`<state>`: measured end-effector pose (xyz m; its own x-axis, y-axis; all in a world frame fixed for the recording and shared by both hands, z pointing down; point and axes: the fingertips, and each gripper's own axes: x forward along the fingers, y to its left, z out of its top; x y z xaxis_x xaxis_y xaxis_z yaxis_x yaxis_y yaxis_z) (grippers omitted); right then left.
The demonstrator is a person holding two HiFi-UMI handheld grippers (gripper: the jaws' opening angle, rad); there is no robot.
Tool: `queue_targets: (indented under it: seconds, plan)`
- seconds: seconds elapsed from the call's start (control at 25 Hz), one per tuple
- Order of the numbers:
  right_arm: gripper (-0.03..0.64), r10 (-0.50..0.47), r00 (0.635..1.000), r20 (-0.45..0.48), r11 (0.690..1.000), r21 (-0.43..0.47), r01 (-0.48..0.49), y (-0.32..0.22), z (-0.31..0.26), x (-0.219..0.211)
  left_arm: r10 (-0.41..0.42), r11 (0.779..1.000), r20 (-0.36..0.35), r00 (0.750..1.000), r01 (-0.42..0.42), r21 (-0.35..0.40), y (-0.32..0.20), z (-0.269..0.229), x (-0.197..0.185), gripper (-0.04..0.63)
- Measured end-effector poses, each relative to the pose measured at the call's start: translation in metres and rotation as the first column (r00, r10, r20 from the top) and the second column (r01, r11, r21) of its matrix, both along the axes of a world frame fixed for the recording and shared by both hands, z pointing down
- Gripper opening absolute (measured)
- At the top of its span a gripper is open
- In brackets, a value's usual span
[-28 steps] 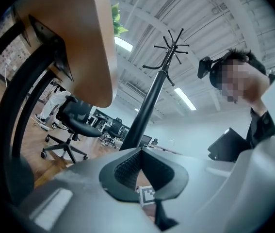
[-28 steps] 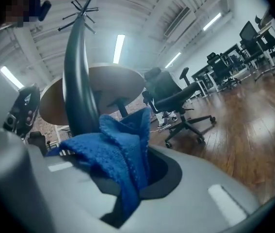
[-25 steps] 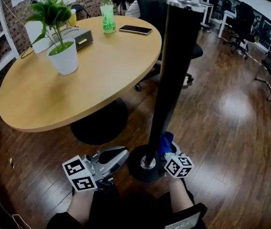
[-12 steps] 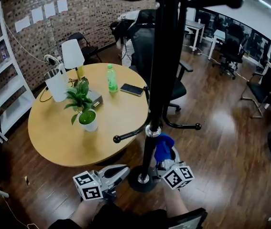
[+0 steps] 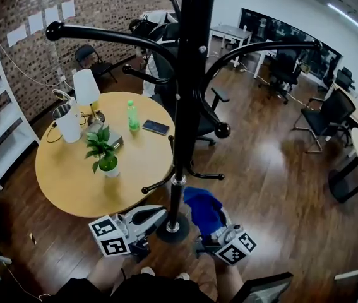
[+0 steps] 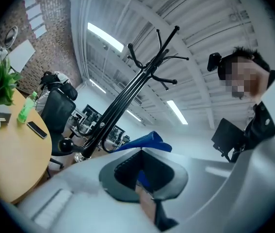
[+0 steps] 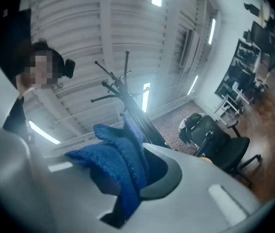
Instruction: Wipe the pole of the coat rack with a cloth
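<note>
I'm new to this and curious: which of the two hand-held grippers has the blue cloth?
The right gripper: the crumpled blue cloth is pinched in its jaws, while the left gripper holds nothing.

The left gripper (image 5: 155, 214) sits low at seven o'clock, jaws together and empty, aimed toward two o'clock. The right gripper (image 5: 215, 231), at five o'clock, pinches a cloth (image 5: 202, 208), aimed toward eleven.

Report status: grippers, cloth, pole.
Right gripper shut on blue cloth. Left gripper shut, empty. Cloth beside lower pole, contact unclear. Hook arm just above.
</note>
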<state>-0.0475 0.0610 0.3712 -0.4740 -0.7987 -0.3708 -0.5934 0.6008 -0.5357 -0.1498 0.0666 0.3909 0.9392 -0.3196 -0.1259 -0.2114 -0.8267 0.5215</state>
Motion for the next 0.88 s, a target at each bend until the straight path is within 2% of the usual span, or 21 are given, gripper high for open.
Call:
queue_targets:
  seconds: [0.08, 0.24, 0.44, 0.88]
  plan:
    - [0.017, 0.014, 0.999, -0.032, 1.0, -0.026, -0.015, 0.007, -0.005, 0.002, 0.008, 1.0, -0.016, 1.0, -0.008, 0.004, 0.005, -0.006, 0.006, -0.006]
    - [0.017, 0.023, 0.999, -0.024, 0.999, -0.024, -0.024, 0.016, -0.015, 0.011, 0.005, 1.0, -0.03, 1.0, -0.004, 0.03, 0.011, -0.016, 0.016, -0.006]
    - [0.018, 0.019, 0.998, -0.055, 1.0, 0.002, -0.019, 0.026, -0.022, 0.003, -0.008, 0.999, -0.05, 0.999, 0.01, 0.052, 0.016, -0.025, 0.008, -0.006]
    - [0.018, -0.012, 0.996, -0.085, 1.0, -0.011, 0.011, 0.042, -0.027, -0.01, -0.035, 0.997, -0.071, 0.997, 0.04, 0.064, 0.027, -0.032, -0.002, -0.006]
